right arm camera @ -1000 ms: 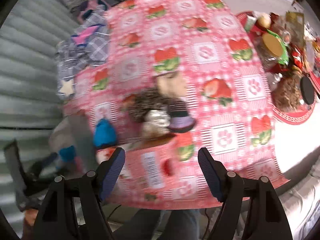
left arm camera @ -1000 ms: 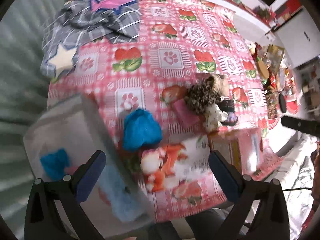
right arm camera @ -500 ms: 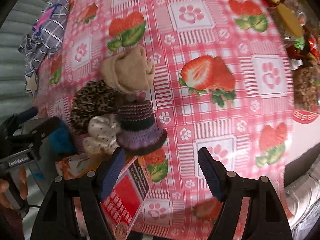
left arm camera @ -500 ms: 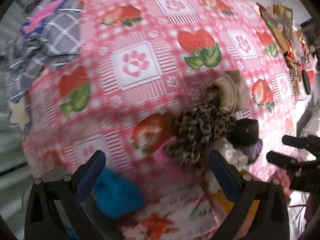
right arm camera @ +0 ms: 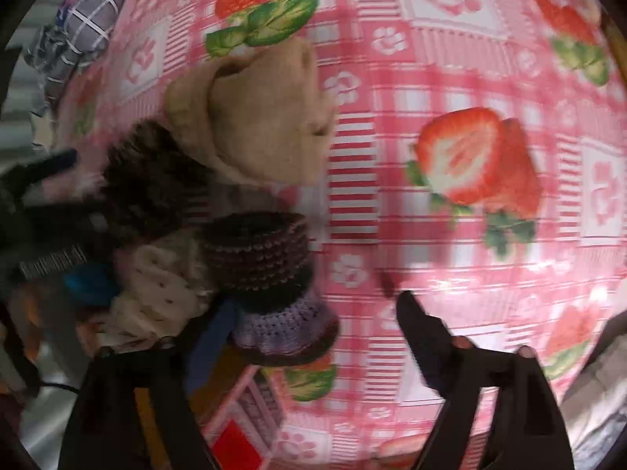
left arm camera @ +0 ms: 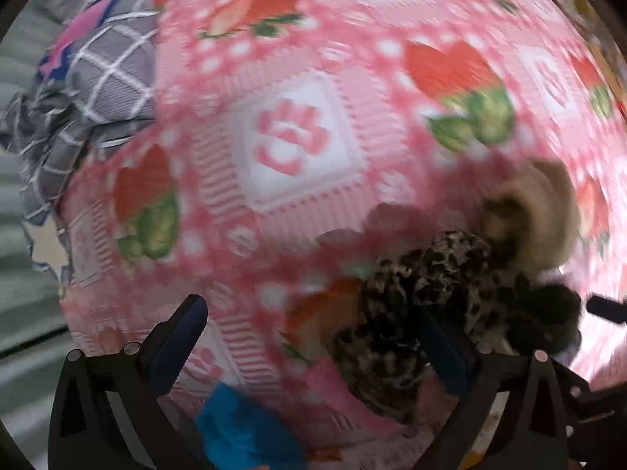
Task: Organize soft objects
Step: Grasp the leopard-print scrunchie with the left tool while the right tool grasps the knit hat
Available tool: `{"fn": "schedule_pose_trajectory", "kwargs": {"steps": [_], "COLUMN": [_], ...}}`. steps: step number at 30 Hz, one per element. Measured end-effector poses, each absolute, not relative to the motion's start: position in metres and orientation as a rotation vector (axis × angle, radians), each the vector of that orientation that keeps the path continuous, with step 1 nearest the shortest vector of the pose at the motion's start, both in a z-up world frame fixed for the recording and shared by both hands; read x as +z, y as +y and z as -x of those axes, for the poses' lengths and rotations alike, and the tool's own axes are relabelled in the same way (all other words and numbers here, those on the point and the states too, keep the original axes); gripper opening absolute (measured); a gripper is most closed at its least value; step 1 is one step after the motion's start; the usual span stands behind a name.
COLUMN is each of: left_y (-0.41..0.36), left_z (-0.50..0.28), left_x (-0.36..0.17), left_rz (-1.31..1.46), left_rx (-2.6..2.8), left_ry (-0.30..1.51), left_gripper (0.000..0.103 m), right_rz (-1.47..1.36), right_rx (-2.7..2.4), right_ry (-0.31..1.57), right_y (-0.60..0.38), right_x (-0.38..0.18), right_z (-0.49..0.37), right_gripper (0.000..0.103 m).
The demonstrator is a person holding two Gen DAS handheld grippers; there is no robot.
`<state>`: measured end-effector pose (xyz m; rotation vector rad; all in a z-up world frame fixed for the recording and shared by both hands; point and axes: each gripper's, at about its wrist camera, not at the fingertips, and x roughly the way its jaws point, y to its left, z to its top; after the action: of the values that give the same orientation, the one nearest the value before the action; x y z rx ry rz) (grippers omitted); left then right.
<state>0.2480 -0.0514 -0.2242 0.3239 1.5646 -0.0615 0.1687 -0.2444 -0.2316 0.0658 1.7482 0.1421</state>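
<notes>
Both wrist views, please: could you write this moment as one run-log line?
left gripper: open, over leopard-print piece | right gripper: open, jaws just widened, at crocheted hat | nothing held | beige cloth untouched

Five soft items (right arm camera: 254,258), one box (right arm camera: 243,423).

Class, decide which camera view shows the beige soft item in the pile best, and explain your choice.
The right wrist view: the beige soft item sits large, fairly sharp and mostly unobstructed above the crocheted purple piece. The left wrist view shows it only blurred at the right edge, behind the leopard-print piece.
</notes>
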Motion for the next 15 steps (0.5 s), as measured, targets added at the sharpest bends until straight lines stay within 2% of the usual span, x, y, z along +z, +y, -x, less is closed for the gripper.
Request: {"fn": "schedule_pose_trajectory", "kwargs": {"steps": [9,15], "left_y": [0.015,0.01], "left_z": [-0.271,-0.269], "left_x": [-0.193,-0.172], "left_rz": [-0.172,-0.114], "left_rx": [0.036,-0.1], "left_ry": [1.506,1.474], "left_gripper": [0.103,0.103], "right_rz": [-0.078,-0.169], "right_rx": [-0.07,0.029], "right_ry": [1.661,1.616], "right_y": [-0.325,-0.336], "right_x": [-0.202,-0.185], "right_z": [-0.159,-0.151], "right_gripper": [0.087,0.087]}}
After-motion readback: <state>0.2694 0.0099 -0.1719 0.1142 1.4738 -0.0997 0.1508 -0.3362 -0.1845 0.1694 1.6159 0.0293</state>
